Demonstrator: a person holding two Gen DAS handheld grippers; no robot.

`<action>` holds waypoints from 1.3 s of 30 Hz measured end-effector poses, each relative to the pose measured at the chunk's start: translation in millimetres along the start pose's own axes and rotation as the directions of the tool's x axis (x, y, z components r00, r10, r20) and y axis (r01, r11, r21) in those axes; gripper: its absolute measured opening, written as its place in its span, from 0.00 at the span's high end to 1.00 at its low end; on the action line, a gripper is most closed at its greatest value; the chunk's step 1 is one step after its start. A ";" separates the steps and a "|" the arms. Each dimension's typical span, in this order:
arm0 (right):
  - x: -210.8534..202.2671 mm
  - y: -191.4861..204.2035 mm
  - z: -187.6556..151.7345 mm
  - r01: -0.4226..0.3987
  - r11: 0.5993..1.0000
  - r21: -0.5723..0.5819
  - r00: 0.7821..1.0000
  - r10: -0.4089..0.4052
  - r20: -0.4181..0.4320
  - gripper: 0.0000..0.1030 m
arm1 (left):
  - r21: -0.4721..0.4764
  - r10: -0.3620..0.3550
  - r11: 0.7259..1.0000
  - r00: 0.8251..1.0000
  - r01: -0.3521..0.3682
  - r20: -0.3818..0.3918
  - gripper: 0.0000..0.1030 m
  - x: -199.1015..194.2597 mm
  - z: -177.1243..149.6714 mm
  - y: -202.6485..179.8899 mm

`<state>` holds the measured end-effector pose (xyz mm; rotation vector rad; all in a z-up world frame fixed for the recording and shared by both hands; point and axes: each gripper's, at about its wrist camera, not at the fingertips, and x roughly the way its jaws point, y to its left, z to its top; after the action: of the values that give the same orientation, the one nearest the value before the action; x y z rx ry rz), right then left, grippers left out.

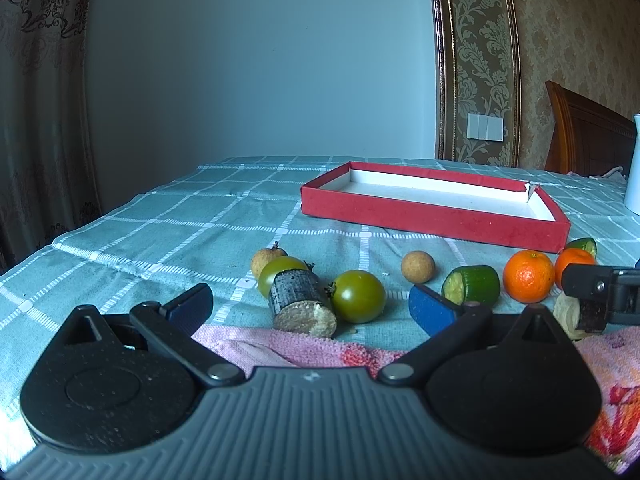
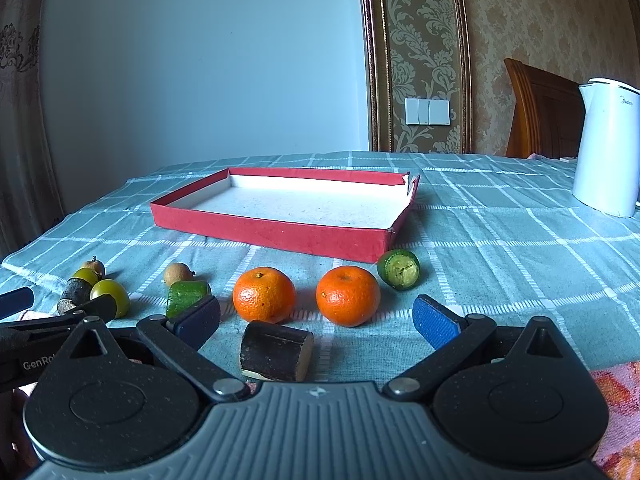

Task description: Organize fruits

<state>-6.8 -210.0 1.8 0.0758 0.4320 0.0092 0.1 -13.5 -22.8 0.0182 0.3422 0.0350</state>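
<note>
Fruit, such as two oranges (image 2: 264, 294) and green tomatoes (image 1: 358, 296), lies on the tablecloth (image 2: 500, 240) before the red box (image 2: 276, 236), which holds nothing. Left gripper (image 1: 310, 306) and right gripper (image 2: 318, 322) both gape wide, holding nothing.

A home bedroom: a carved wooden headboard (image 2: 540, 108) stands against damask wallpaper (image 2: 520, 20). Patterned curtains (image 1: 40, 100) hang beside a checked tablecloth (image 2: 500, 240) bearing a white kettle (image 2: 606, 148).
</note>
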 end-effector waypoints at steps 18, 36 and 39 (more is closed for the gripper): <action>-13.0 -24.9 8.7 -0.080 0.995 -0.067 0.996 0.077 -0.051 0.00 | -0.021 -0.038 0.999 0.999 0.038 0.000 0.00 -0.8 0.1 5.0; 8.5 -6.2 10.1 -0.261 0.959 -0.114 0.951 0.235 -0.200 0.43 | -0.024 -0.053 0.998 0.999 0.053 -0.002 0.00 -0.5 0.1 6.3; 13.9 -8.4 8.8 -0.251 0.962 -0.102 0.950 0.226 -0.214 0.44 | -0.024 -0.052 0.998 0.999 0.052 -0.002 0.00 -0.3 0.2 6.4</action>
<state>9.5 -218.7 3.3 -0.0002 0.6208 0.2858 -0.3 -7.1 -22.4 -0.0148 0.3450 -0.0127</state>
